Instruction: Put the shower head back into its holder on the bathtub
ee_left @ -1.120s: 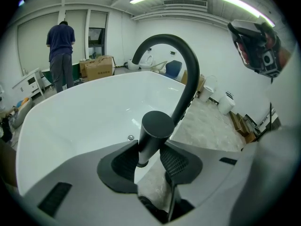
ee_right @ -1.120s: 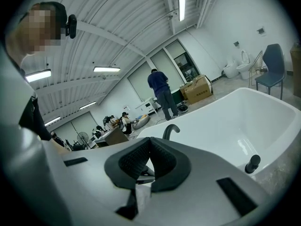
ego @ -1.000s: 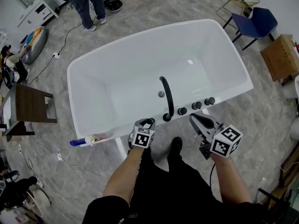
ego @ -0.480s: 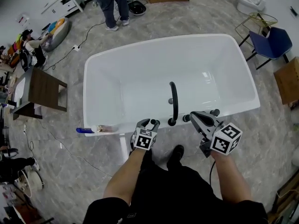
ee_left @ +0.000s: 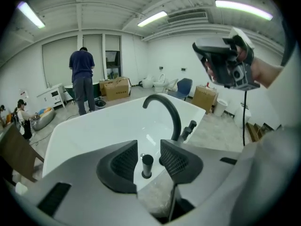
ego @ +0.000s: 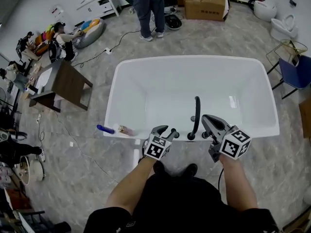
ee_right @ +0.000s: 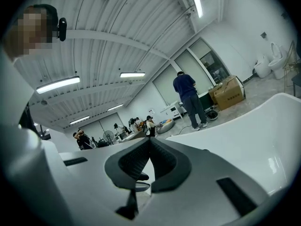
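The shower head is a short black stick, round, with a flat top. It stands straight up in its holder, a small black ring on the near rim of the white bathtub. In the head view that spot is at the tub's 6 o'clock.

Just beside the shower head, at its 3 o'clock, the black tap goes up and bends over the tub like a hook. A few small black knobs stand further along the rim the same way.

The left gripper is near the shower head, at its 7 o'clock in the head view, and points at it. Its two fingers are apart and have just been closing a little. The shower head shows in the gap between them, but the pads do not touch it.

The right gripper is at the tap's 3 o'clock. Its fingers are pressed together with nothing between them.

A blue thing lies on the rim at the tub's 8 o'clock corner. Past the tub, at 12 o'clock, a person in blue stands near cardboard boxes. A brown table stands at 9 o'clock and a blue chair at 3 o'clock.
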Tool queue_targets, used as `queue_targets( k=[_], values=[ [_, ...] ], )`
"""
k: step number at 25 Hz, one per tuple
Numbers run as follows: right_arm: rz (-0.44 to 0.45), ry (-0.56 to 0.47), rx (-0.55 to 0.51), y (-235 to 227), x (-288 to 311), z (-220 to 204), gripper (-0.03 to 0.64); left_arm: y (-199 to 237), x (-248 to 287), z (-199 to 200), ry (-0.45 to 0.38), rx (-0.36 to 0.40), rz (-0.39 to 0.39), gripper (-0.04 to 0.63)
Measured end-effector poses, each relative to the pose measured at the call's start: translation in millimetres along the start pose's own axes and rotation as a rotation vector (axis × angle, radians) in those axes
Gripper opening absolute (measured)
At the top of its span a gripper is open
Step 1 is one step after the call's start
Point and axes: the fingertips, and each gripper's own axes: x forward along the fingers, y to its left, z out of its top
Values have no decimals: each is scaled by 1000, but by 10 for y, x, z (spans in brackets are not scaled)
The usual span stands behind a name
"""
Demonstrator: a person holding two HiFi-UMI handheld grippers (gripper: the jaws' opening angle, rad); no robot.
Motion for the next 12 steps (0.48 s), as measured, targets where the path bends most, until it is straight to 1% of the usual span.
queue_targets(
  k=[2,4,5,7,9,10,12],
  values=[
    [8,-1,-18,57,116,27,17,82,-110,174,-76,-70,-40,137],
    [7,-7,-35,99,192,74,17,159,-238,339,-133,-125,-73,127],
    [4,-12,-42,107,212,106,17,193,-303,422,-154,-131,-79,115],
    [-4,-23,-55,105,249,198,17,280,-441,605,-191,-101,-62,44],
    [-8,-30,-72,127,303,325,17,388,-602,800,-240,-61,-28,37],
    [-9,-31,-86,162,335,387,17,447,-696,894,-271,-56,-15,37],
    [-5,-33,-122,275,398,499,17,577,-897,1076,-342,-77,0,36]
  ],
)
